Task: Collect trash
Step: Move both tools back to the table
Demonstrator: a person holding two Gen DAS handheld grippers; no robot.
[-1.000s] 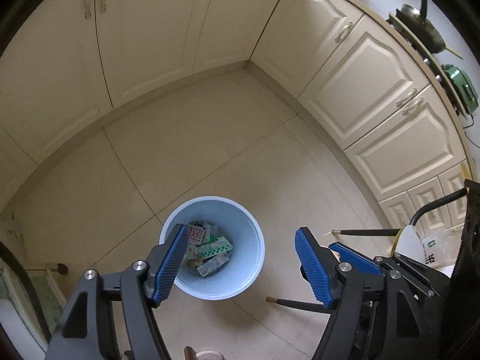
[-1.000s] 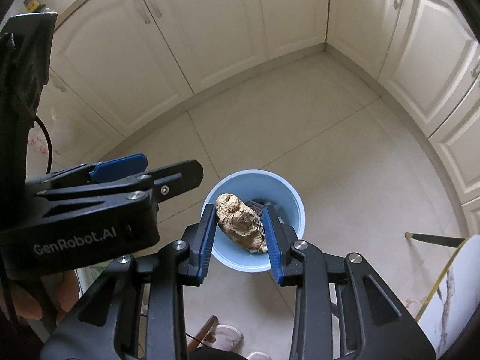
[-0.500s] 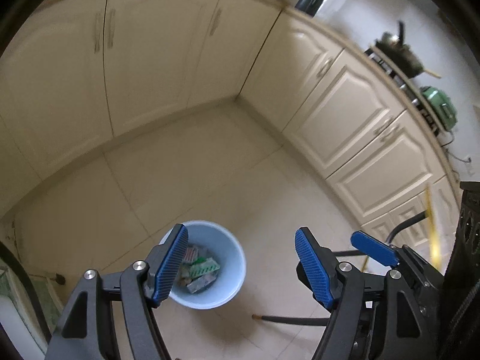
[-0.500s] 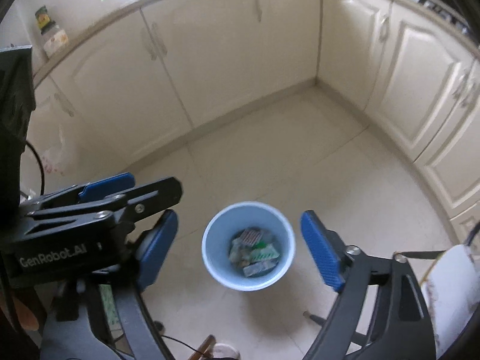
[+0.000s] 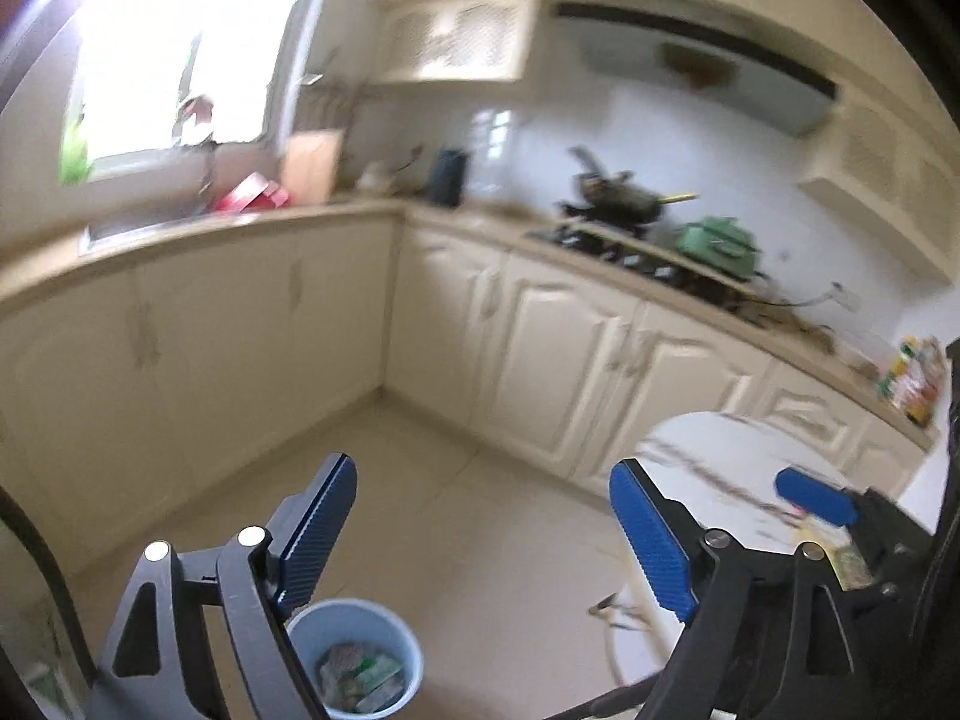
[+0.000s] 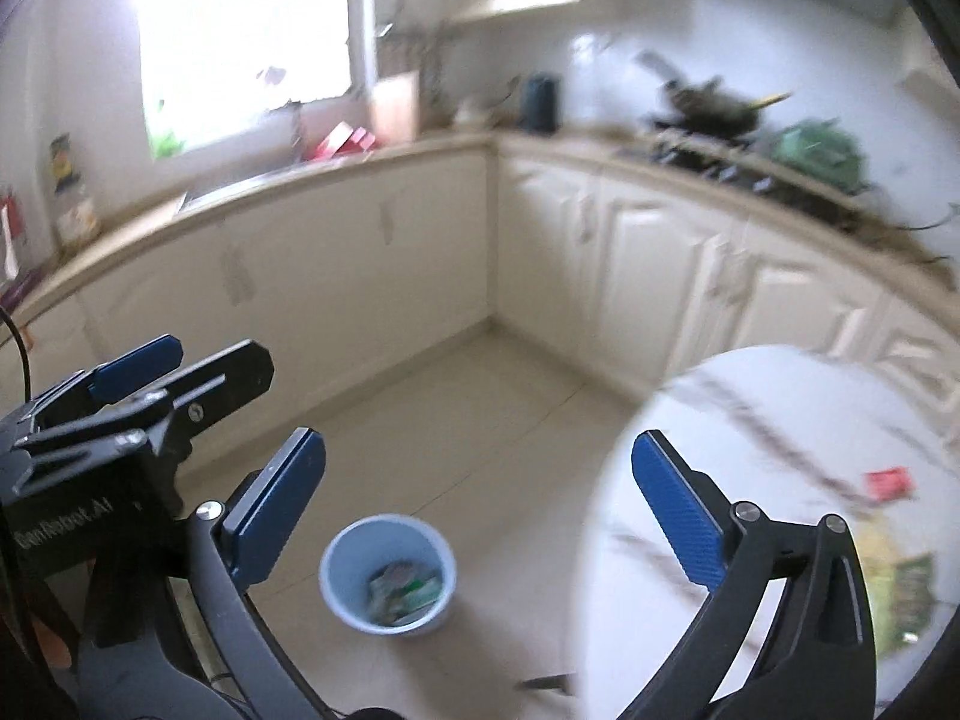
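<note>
A light blue bin (image 6: 387, 573) with several pieces of trash inside stands on the tiled floor, well below both grippers; the left wrist view has the bin (image 5: 357, 657) at its bottom edge. My right gripper (image 6: 480, 480) is high above it, its jaws still opening, with nothing between them. My left gripper (image 5: 483, 516) is likewise raised, jaws opening and empty. A round white marbled table (image 6: 750, 456) lies at the right, with a red scrap (image 6: 888, 483) and a green-yellow wrapper (image 6: 906, 594) on it. The wrapper (image 5: 843, 558) shows past the left gripper's right finger.
Cream base cabinets (image 5: 540, 348) run along two walls and meet in a corner. The counter holds a stove with a pan (image 5: 618, 198), a green pot (image 5: 714, 243) and a sink area under a bright window (image 6: 240, 42). The left gripper's body (image 6: 120, 414) fills the right view's left side.
The right gripper let go of the brown lump over the bin and spread wide. Both grippers rose and tilted up, so the bin shrank and the counters and table came into view.
</note>
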